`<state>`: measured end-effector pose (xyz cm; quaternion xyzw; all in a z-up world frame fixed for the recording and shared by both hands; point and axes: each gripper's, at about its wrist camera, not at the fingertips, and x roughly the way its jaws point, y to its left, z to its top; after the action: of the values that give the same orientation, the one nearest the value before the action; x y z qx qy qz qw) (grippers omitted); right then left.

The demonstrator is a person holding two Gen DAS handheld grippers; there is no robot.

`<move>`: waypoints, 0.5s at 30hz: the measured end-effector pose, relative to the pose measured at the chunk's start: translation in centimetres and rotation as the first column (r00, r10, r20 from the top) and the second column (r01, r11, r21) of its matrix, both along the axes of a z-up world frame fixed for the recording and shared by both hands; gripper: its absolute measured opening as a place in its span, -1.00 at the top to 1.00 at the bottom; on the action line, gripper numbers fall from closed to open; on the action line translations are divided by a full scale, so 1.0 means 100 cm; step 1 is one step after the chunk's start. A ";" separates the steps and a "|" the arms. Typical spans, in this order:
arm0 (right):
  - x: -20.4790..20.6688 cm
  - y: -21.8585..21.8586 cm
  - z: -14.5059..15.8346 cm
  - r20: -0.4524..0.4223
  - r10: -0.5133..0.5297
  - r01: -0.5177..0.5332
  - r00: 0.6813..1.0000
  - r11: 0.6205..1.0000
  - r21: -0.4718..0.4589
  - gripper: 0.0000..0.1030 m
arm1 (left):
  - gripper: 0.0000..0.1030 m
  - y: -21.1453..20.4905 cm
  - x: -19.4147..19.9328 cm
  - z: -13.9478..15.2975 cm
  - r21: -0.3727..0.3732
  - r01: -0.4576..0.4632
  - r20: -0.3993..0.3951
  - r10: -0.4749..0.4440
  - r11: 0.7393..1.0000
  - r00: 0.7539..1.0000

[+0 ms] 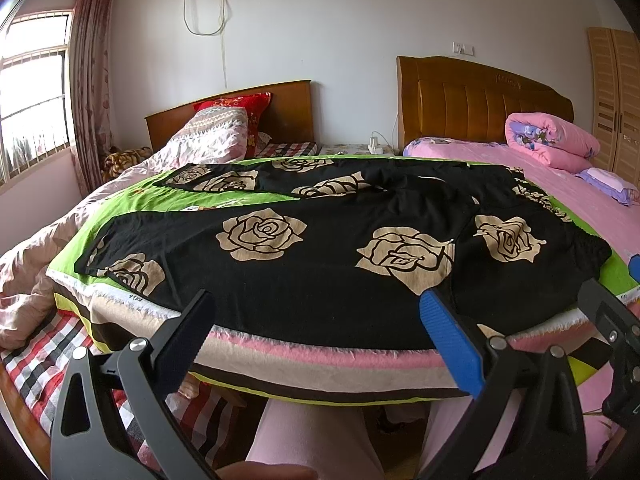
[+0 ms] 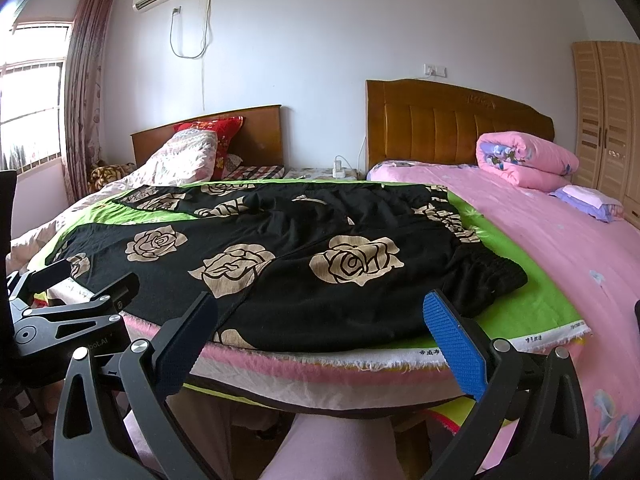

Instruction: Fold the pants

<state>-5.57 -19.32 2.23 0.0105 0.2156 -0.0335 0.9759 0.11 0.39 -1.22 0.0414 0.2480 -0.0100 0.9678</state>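
Tools come first, close to you. Your left tool (image 1: 316, 332) has its fingers spread wide and holds nothing. Your right tool (image 2: 320, 332) is spread wide too, and it is empty.

Just past both tools lies the pants (image 1: 320, 248), black with big tan roses. They lie flat on a green cloth (image 1: 132, 196) on a padded surface (image 1: 320, 364) with pink and striped edges. Nothing is folded yet, I think.

The pants run long from side to side in front of you. The waist (image 2: 496, 276) is on your right, near the right tool. The leg ends (image 1: 116, 256) are on your left, near the left tool. One leg lies close to you and the other leg (image 1: 224, 180) lies farther back.

The right view shows the puffy waist best. The left view shows the leg ends best.

Far back you see two beds, a pink quilt (image 2: 524, 160) and a wardrobe (image 2: 604, 128).
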 end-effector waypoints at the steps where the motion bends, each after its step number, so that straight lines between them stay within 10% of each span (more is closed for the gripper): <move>1: 0.000 0.000 0.000 0.000 0.000 0.000 1.000 1.000 0.000 -0.92 | -0.97 0.000 0.000 0.000 0.001 0.000 0.000 0.000 1.000 1.000; 15: 0.002 -0.002 0.000 -0.002 0.001 -0.001 1.000 1.000 0.003 -0.92 | -0.97 0.000 0.000 0.000 0.000 0.000 0.000 0.000 1.000 1.000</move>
<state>-5.37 -19.52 2.24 0.0119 0.2168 -0.0328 0.9756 0.09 0.41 -1.26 0.0413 0.2482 -0.0100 0.9678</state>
